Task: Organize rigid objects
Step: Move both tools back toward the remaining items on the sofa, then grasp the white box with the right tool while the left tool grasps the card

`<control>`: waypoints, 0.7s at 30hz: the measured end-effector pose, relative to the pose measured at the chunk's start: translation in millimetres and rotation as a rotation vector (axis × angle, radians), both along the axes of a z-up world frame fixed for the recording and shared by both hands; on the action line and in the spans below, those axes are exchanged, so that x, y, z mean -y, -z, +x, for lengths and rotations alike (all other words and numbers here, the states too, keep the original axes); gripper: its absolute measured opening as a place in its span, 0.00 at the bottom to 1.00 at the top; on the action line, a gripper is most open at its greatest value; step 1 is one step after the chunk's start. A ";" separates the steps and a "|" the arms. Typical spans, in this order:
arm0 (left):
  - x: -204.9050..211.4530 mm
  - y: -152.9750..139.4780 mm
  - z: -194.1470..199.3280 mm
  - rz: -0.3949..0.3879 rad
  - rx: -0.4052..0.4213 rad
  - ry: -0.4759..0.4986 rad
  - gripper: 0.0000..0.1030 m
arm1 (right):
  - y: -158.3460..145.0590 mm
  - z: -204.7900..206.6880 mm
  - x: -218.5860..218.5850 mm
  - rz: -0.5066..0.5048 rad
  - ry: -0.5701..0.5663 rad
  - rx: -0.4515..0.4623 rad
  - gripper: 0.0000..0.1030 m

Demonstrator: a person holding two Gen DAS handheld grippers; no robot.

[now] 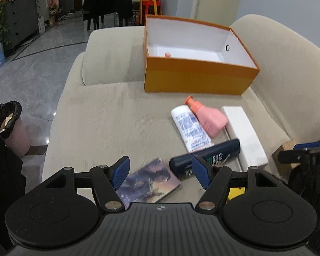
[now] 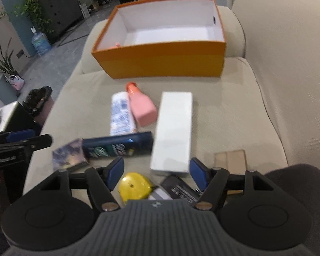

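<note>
On the beige sofa seat (image 1: 100, 117), both tongs hang wide, nothing btwn pads. Left tongs (image 1: 161, 171) over picture card (image 1: 148, 184) & dark bottle (image 1: 204, 157). Right tongs (image 2: 156, 173) over yellow round thing (image 2: 134, 186), just below white box (image 2: 173, 130). Beyond: white tube (image 2: 121, 115), pink bottle (image 2: 141, 106), then open orange box (image 2: 160, 60), w/ a small pink item in its corner.

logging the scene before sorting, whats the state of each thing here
orange box: open, no lid, nearly empty
pink bottle: lying down, capped
white tube: lying flat beside it
dark blue bottle: on its side
white box: closed, lying flat
left gripper: fingers open, holding nothing
right gripper: fingers open, holding nothing
</note>
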State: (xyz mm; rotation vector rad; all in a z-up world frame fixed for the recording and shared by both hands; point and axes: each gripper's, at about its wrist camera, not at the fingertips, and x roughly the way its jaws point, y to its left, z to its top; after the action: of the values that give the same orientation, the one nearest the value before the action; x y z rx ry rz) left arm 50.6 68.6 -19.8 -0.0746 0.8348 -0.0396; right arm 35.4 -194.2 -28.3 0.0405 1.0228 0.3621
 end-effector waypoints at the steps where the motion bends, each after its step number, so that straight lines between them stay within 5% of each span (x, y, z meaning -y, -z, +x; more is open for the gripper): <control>1: -0.4 3.5 -1.0 0.001 -0.007 0.014 0.76 | 3.4 0.8 2.0 -0.003 0.006 -0.008 0.66; 6: 3.8 22.0 -7.9 0.011 -0.032 0.119 0.76 | 12.8 4.1 6.1 -0.022 0.018 -0.027 0.66; 17: 8.8 55.0 9.2 0.218 -0.101 0.203 0.79 | 25.6 10.8 -3.1 -0.044 0.005 -0.054 0.67; 21: 1.5 61.3 13.5 0.188 -0.110 0.232 0.86 | 30.1 17.1 -1.5 -0.059 0.027 -0.062 0.68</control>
State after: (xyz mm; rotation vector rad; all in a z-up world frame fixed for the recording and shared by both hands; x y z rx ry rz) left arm 64.0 67.1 -81.1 0.1991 0.9500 -0.1756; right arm 52.5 -192.7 -58.4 0.0126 1.0924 0.3080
